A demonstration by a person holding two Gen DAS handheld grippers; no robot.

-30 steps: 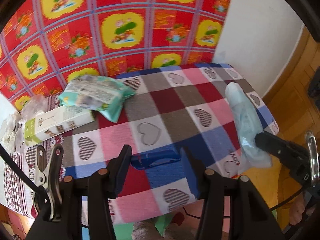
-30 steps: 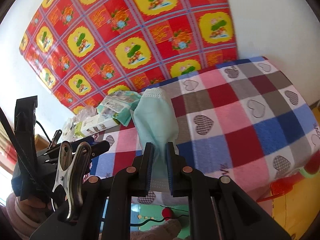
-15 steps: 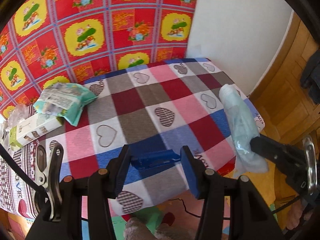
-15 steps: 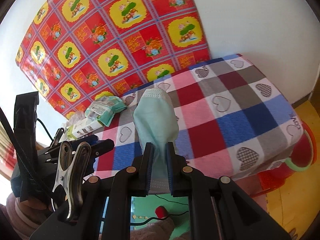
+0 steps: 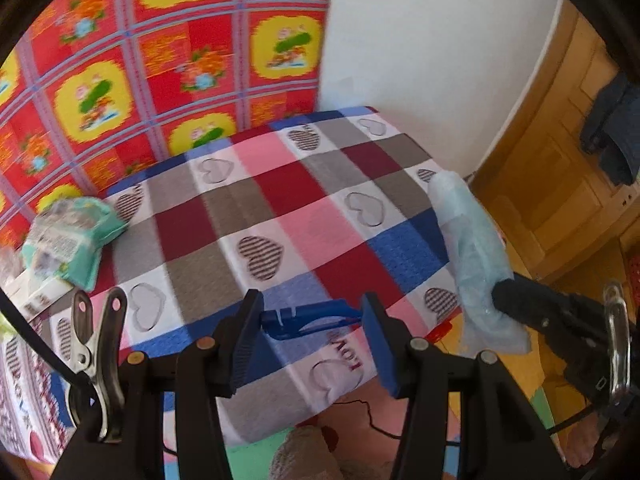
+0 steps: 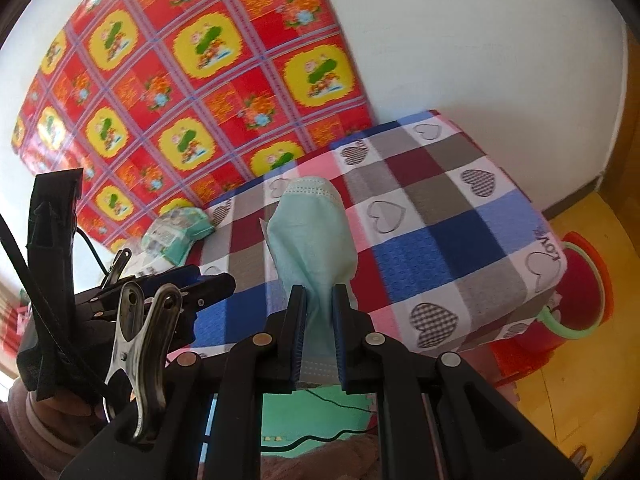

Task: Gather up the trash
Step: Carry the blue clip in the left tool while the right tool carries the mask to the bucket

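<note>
A pale green face mask [image 6: 312, 236] stands up from my right gripper [image 6: 319, 292], which is shut on its lower end. The left wrist view shows the same mask [image 5: 472, 248] hanging off the table's right corner. My left gripper [image 5: 312, 308] is shut on a flat blue plastic piece [image 5: 308, 318] that spans the gap between its pads. Both grippers hover over the front edge of the table with the checked heart cloth [image 5: 280, 208]. The left gripper [image 6: 216, 282] also shows at the left of the right wrist view.
A green wipes pack [image 5: 68, 240] and a white box [image 5: 40, 292] lie at the table's left. A red bin with a green rim [image 6: 580, 292] stands on the floor past the table's right end. A red patterned cloth [image 6: 180, 80] covers the wall; wooden doors [image 5: 560, 184] are to the right.
Both grippers have moved right along the table's front edge, still gripping the mask and the blue piece. The wipes pack slid left in view and the red bin came into sight.
</note>
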